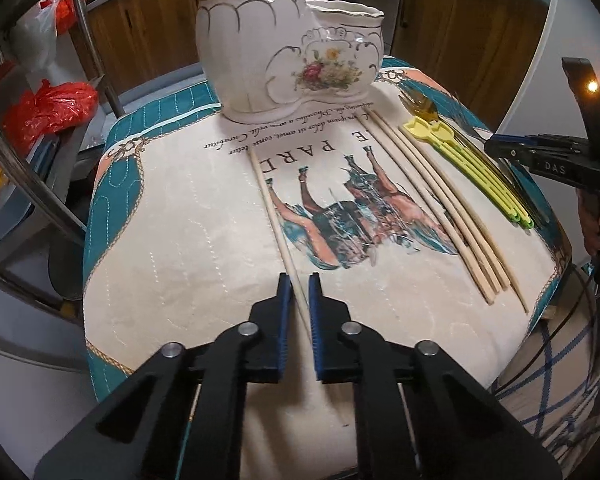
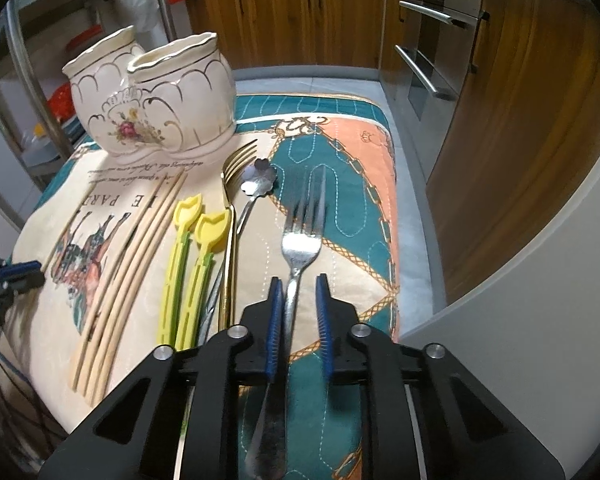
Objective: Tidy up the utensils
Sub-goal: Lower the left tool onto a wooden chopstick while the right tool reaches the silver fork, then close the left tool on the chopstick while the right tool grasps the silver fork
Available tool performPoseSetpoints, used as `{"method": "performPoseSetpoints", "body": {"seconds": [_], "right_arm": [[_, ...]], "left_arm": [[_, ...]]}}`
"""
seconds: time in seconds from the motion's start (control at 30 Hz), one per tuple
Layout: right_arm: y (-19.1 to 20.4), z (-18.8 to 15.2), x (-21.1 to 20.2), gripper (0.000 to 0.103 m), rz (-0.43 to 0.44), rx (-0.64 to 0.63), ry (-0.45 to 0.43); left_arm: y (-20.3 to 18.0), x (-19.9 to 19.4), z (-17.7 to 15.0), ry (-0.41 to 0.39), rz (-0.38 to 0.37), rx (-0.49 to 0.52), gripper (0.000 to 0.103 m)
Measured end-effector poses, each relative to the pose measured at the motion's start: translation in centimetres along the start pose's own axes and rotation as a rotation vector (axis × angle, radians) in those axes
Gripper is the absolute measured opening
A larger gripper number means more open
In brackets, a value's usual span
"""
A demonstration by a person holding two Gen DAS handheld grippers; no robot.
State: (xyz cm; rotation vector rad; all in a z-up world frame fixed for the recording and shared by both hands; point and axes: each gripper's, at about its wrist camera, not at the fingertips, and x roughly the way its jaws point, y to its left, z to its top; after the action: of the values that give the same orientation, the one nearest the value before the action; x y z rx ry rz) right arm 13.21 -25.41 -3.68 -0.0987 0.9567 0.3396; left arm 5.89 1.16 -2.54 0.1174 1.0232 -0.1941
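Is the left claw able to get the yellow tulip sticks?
Probably not right now. The left claw is busy around a lone chopstick, and the yellow tulip sticks lie far over, past the other chopsticks.

Cloth (image 1: 172, 208): "E PAR", upside down. Right tongs (image 1: 500, 148): "DAS".
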Motion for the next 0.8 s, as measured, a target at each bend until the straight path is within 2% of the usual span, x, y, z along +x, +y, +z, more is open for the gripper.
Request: {"method": "performPoseSetpoints", "body": {"seconds": [0.03, 0.23, 0.37, 0.67, 0.8], "right_arm": [[0.0, 0.0, 0.0, 0.009, 0.007, -0.002, 0.001], [0.1, 0.0, -0.4, 0.006, 0.007, -0.011, -0.017], [0.2, -0.3, -1.3, 0.006, 0.017, -0.007, -0.063], [0.7, -0.6, -5.7, 0.006, 0.069, -0.028, -0.28], [1.4, -0.5, -7.5, 0.006, 0.071, -0.045, -0.365]], "left_arm": [[0.1, 0.0, 0.1, 0.0, 0.0, 0.002, 0.008], [0.7, 0.0, 0.3, -0.021, 0.016, 0.025, 0.005], [0.9, -0.6, 0.4, -0.052, 0.006, 0.042, 0.005], [0.7, -2.5, 0.7, -0.13, -0.042, 0.056, 0.005], [0.2, -1.4, 0.5, -0.054, -0.028, 0.106, 0.005]]}}
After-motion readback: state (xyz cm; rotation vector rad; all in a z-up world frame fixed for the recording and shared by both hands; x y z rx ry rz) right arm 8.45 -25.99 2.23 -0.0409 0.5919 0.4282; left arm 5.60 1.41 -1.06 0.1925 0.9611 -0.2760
